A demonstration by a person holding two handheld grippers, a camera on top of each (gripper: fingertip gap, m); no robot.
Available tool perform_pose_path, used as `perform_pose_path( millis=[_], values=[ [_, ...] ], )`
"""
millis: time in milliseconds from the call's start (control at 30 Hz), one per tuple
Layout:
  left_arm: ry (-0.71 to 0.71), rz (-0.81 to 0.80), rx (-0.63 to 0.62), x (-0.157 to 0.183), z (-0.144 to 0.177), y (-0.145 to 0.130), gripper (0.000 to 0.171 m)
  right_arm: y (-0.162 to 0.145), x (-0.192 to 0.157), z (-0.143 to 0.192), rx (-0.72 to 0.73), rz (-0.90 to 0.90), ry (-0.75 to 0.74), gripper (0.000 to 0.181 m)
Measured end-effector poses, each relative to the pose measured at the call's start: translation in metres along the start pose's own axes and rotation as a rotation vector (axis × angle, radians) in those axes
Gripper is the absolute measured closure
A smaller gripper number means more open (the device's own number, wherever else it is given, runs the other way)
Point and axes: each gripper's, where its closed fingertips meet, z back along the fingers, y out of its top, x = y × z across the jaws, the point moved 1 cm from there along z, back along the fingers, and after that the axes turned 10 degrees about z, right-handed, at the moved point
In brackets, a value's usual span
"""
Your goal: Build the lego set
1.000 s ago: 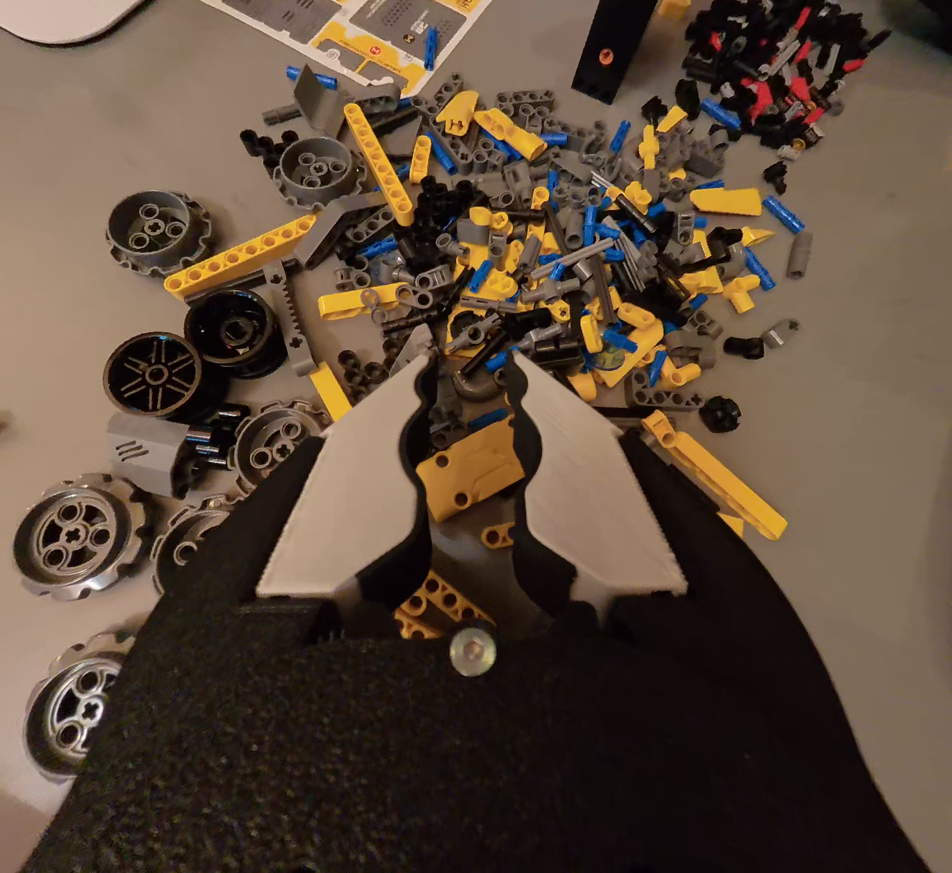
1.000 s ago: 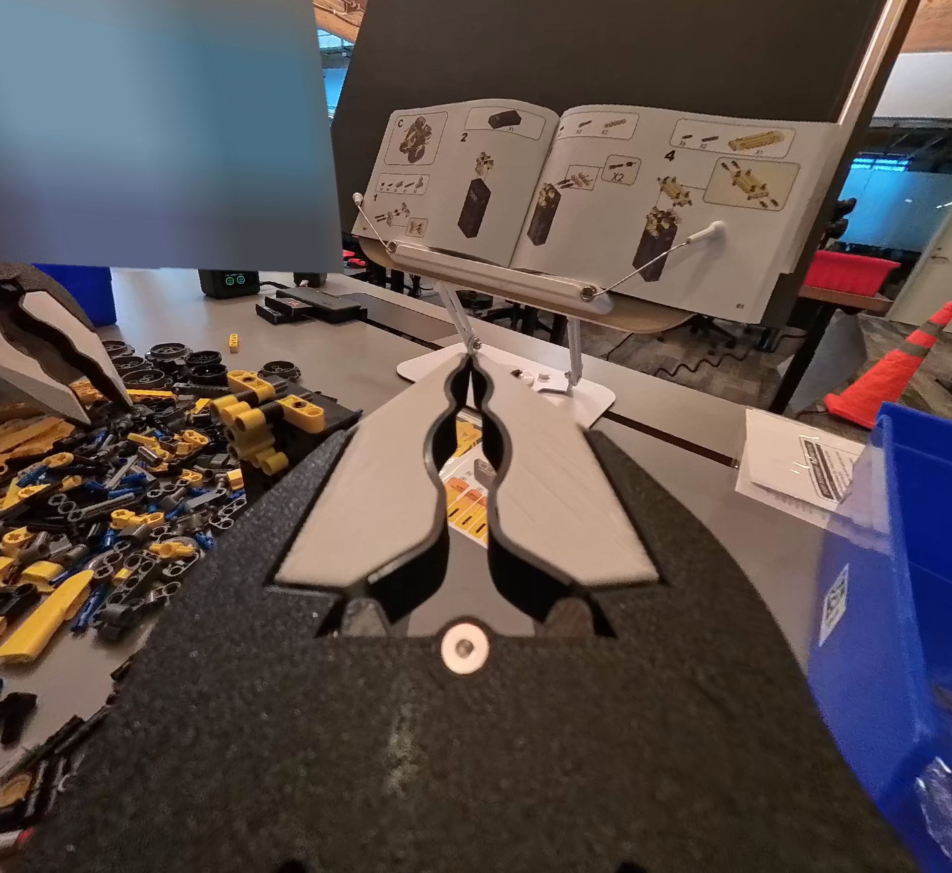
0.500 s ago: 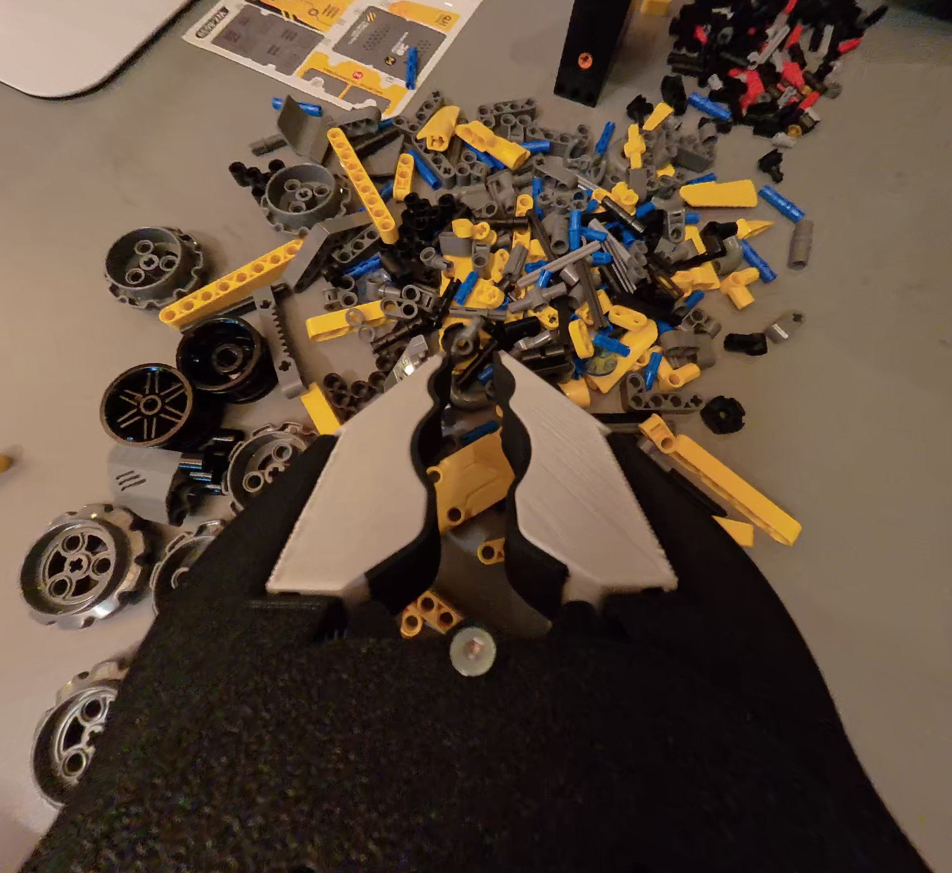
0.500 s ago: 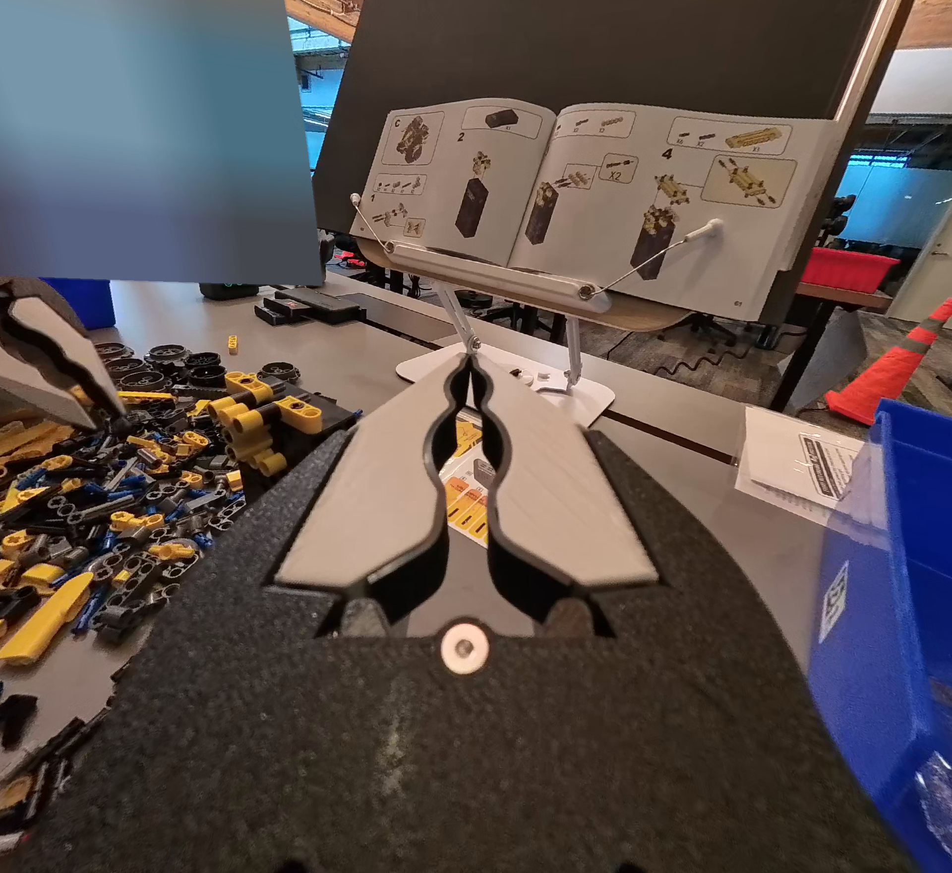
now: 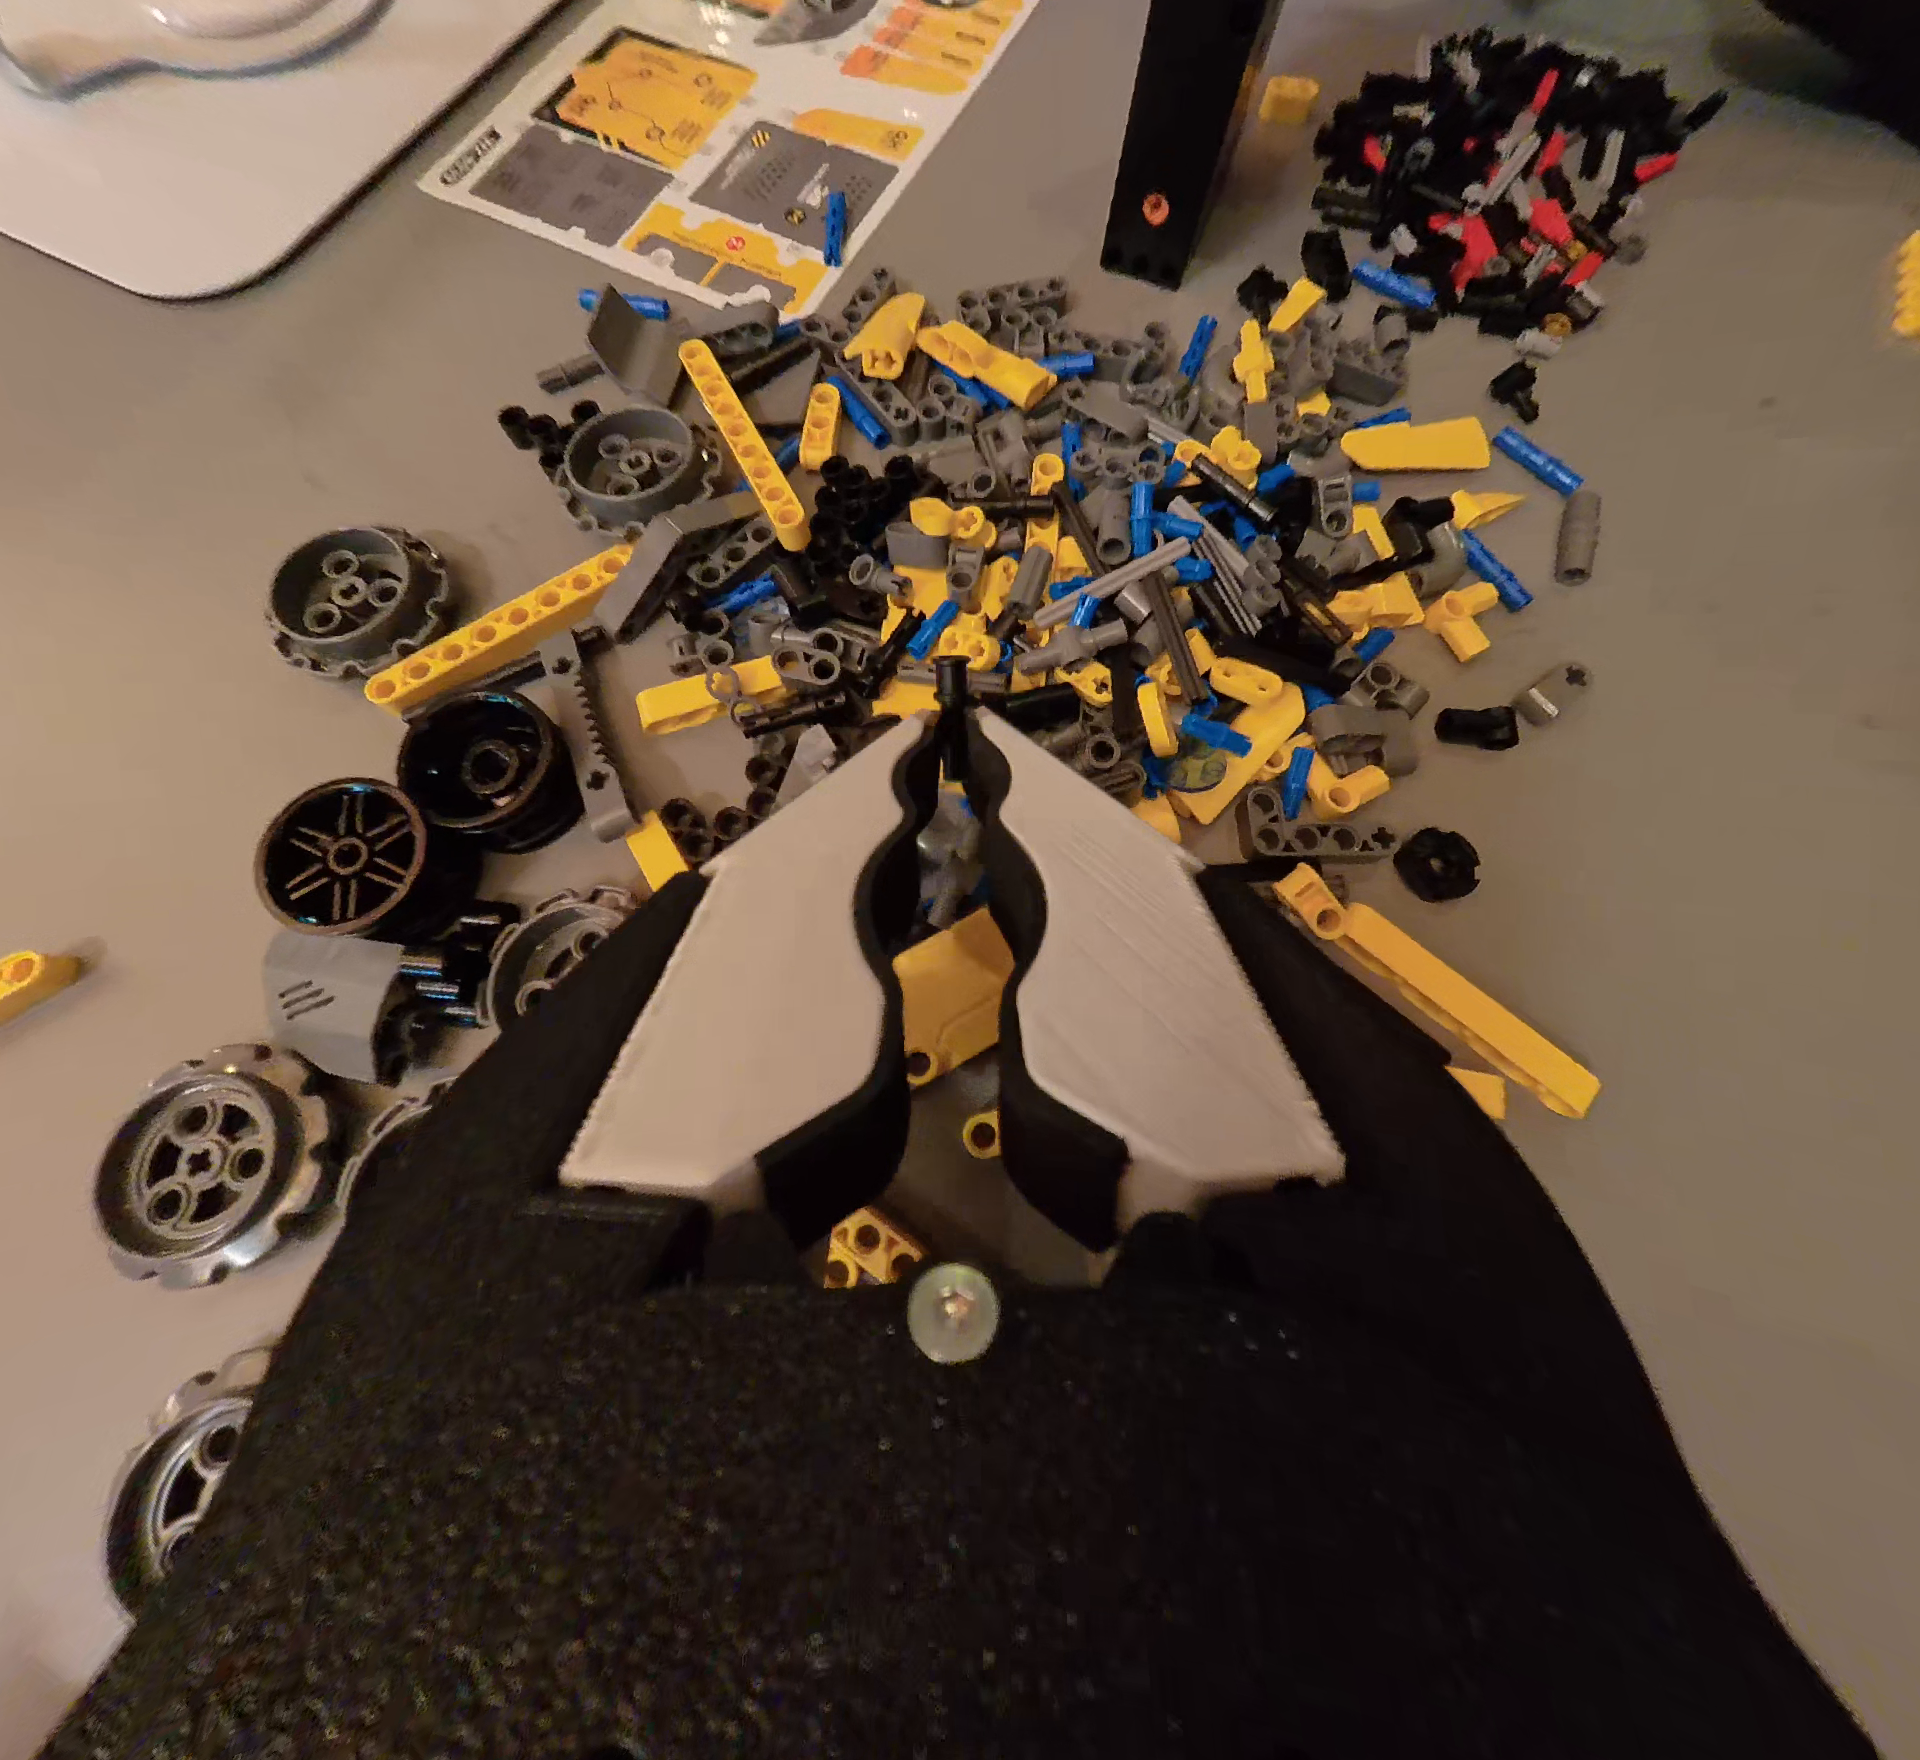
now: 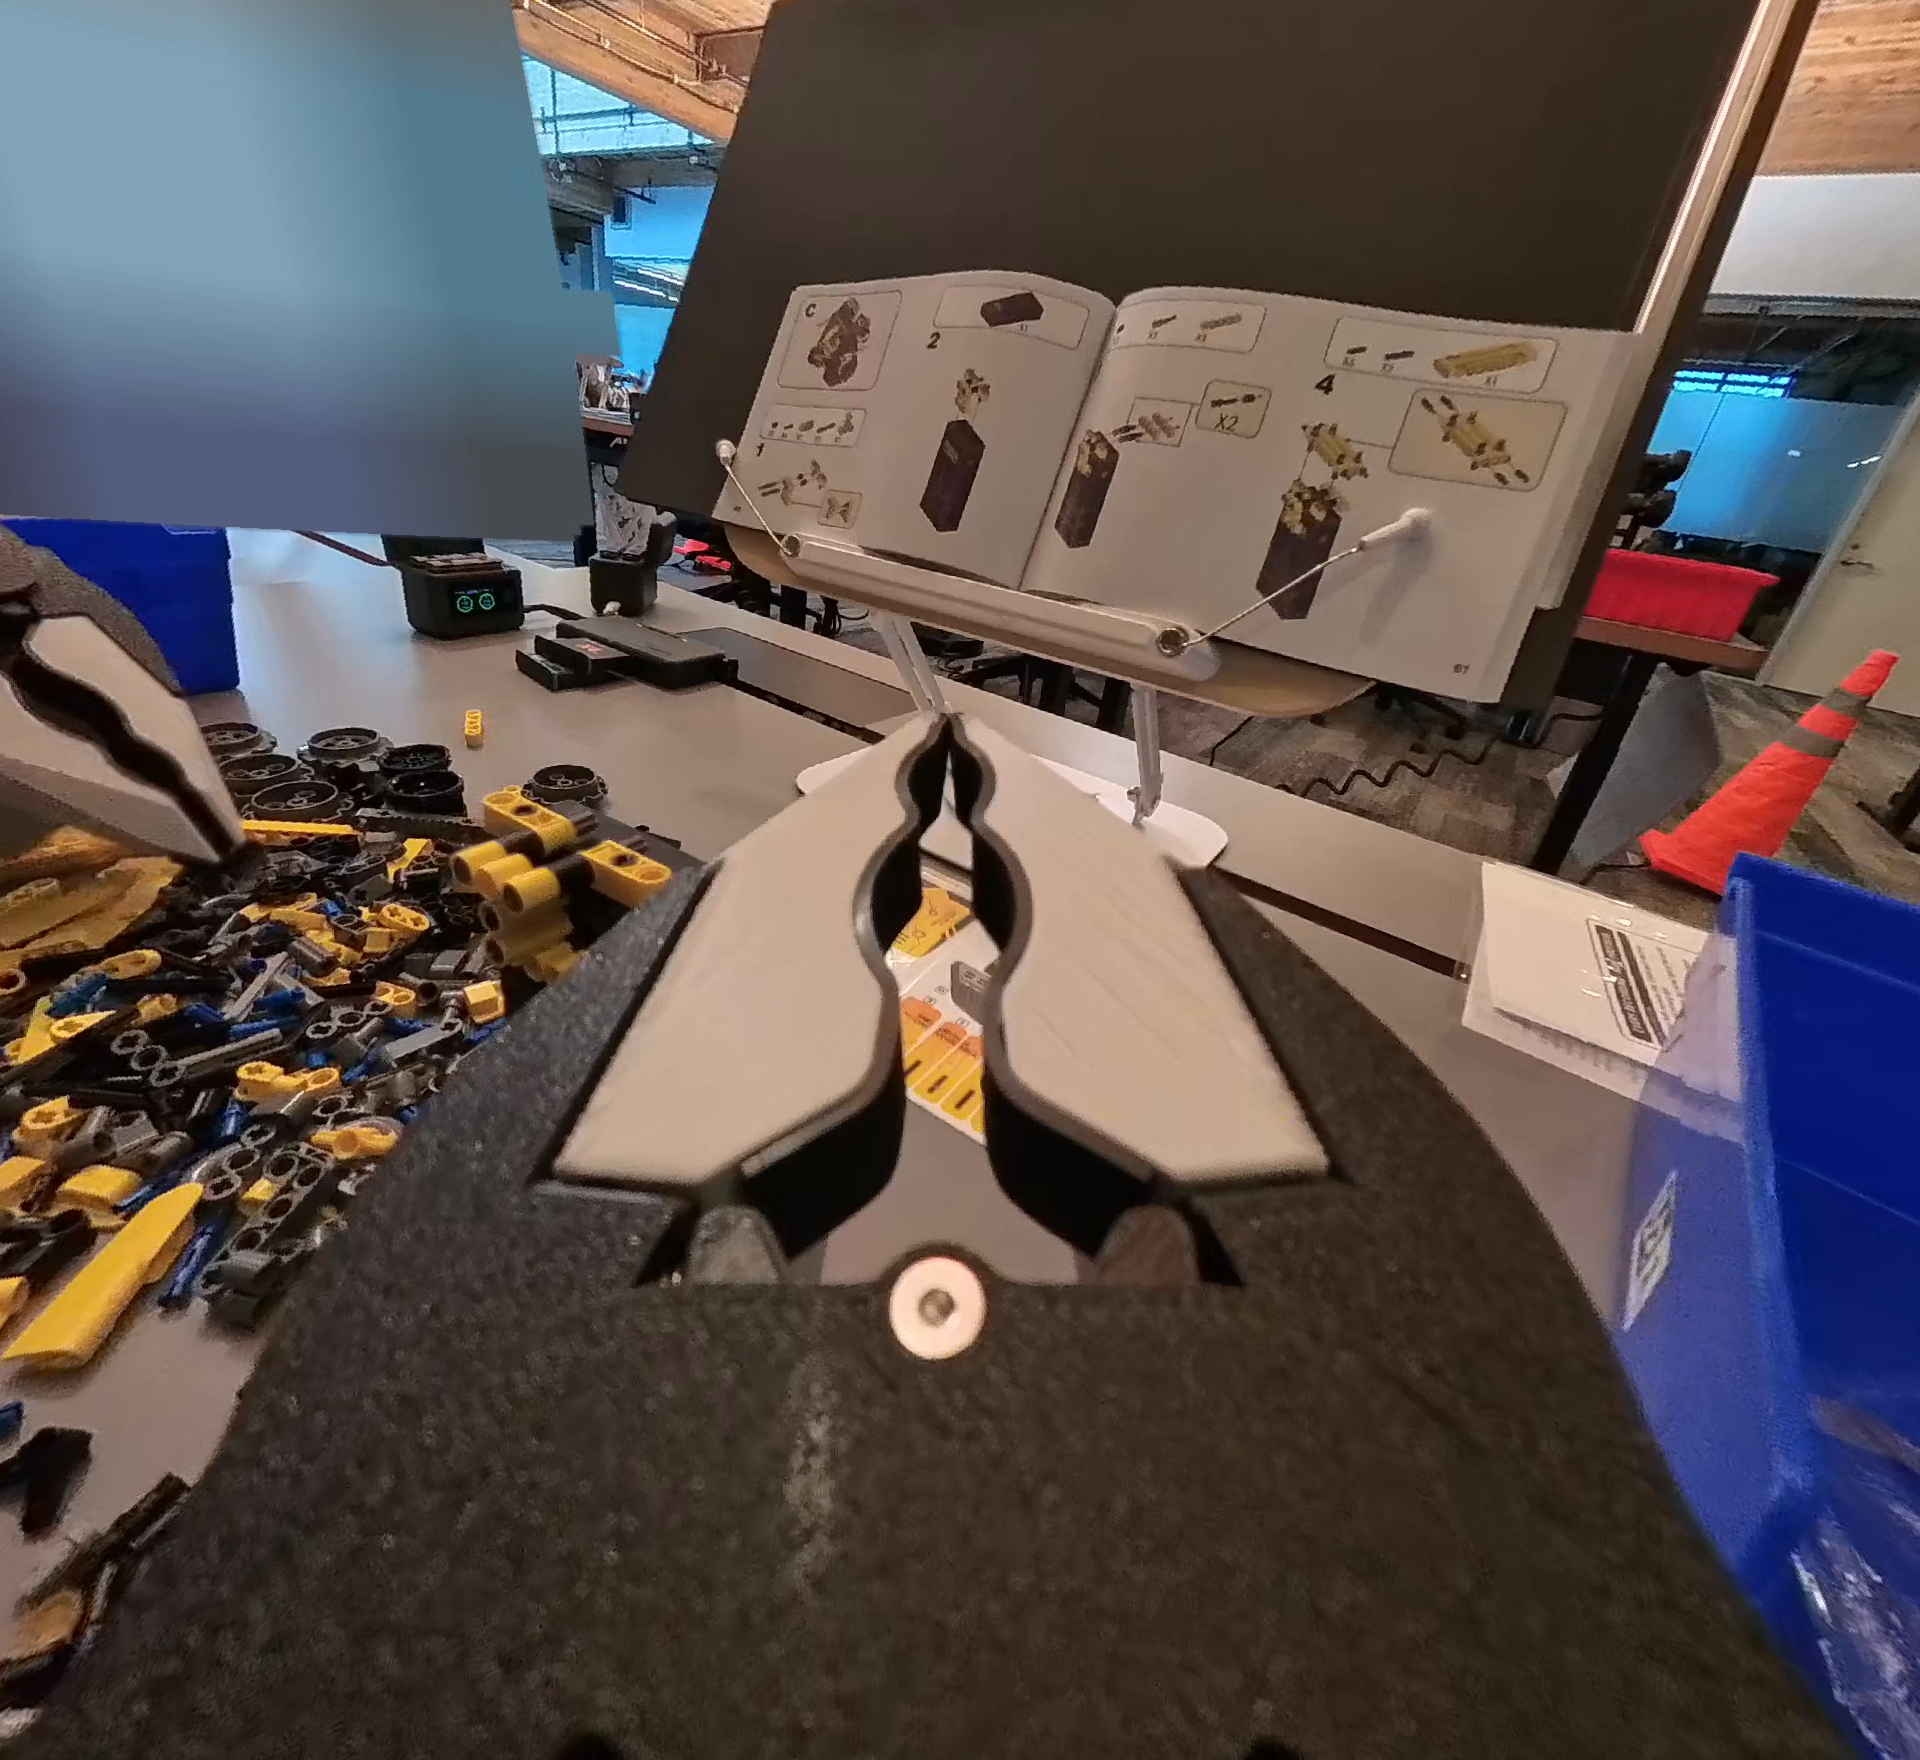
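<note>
My left gripper (image 5: 948, 731) is shut on a small black pin (image 5: 949, 684) that sticks out past its tips. It hangs just over the near side of a pile of yellow, grey, blue and black building-toy parts (image 5: 1091, 567). The left gripper also shows in the right wrist view (image 6: 203, 843), tips down at the pile (image 6: 208, 1014). My right gripper (image 6: 948, 736) is shut and empty, held above the table. It points at an open instruction booklet (image 6: 1143, 453) on a stand.
Wheels and hubs (image 5: 343, 858) lie left of the pile. Beyond it are a sticker sheet (image 5: 758, 100), a tall black block (image 5: 1205, 48), a black and red parts heap (image 5: 1496, 172) and the stand's white base (image 5: 208, 48). A blue bin (image 6: 1818, 1191) stands at the right. Left tips to right tips: about 30 cm. Both grippers' tips are roughly 15 cm from the tall black block (image 5: 1205, 48).
My left gripper went from open over the pile to shut on the black pin, and has drawn back a little from the table. My right gripper stayed shut and barely moved.
</note>
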Motion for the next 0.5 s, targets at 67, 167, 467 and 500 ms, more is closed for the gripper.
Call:
perform_pose_path(
  millis=[67, 167, 467, 500],
  values=[
    [0.009, -0.002, 0.049, -0.001, 0.004, 0.008, 0.168, 0.003, -0.001, 0.001, 0.008, 0.006, -0.001, 0.181],
    [0.019, -0.011, 0.155, 0.002, 0.011, 0.026, 0.168, 0.01, -0.003, 0.002, 0.028, 0.016, 0.002, 0.181],
    [-0.034, -0.066, 0.386, 0.057, 0.011, 0.075, 0.168, 0.081, -0.071, 0.025, 0.291, -0.197, 0.389, 0.181],
    [-0.06, -0.066, 0.397, 0.066, 0.008, 0.078, 0.169, 0.083, -0.078, 0.026, 0.293, -0.228, 0.427, 0.176]
  ],
)
